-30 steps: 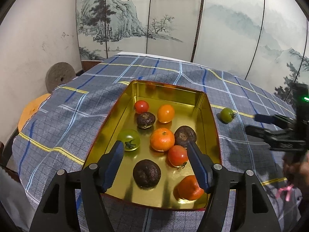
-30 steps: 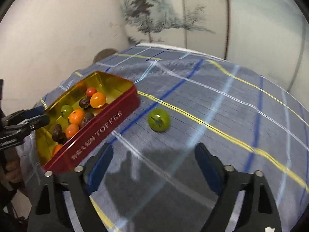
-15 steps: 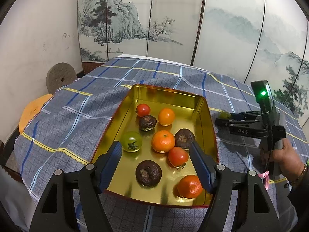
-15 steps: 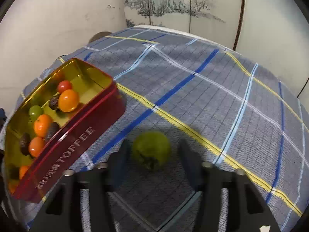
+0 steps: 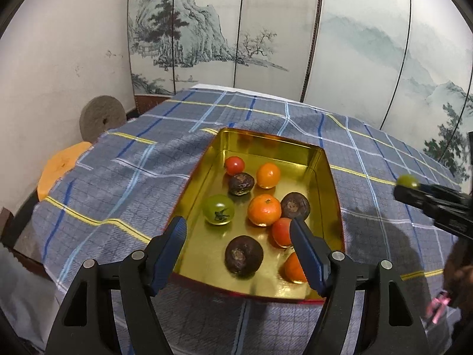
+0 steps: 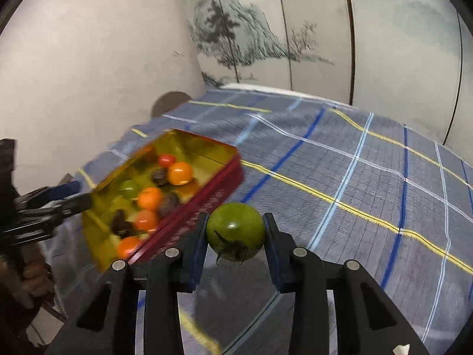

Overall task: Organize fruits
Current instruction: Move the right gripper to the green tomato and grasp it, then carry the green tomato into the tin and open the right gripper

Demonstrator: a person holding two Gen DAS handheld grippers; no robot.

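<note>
A gold-lined red tin (image 5: 313, 156) sits on the checked tablecloth and holds several fruits: oranges, red tomatoes, dark brown fruits and one green tomato (image 5: 218, 209). My left gripper (image 5: 238, 245) is open and empty, hovering at the tin's near edge. My right gripper (image 6: 235, 233) is shut on a second green tomato (image 6: 235, 230) and holds it above the cloth, just right of the tin (image 6: 207, 201). That tomato also shows in the left wrist view (image 5: 407, 181), at the right gripper's tip.
The blue, white and yellow checked cloth (image 5: 118, 183) covers the table. A round grey stone disc (image 5: 102, 118) and an orange stool (image 5: 60, 167) stand by the left wall. A painted folding screen (image 5: 266, 35) stands behind the table.
My right gripper closed on the green tomato and lifted it off the cloth, moving toward the tin. My left gripper stayed open near the tin's front edge.
</note>
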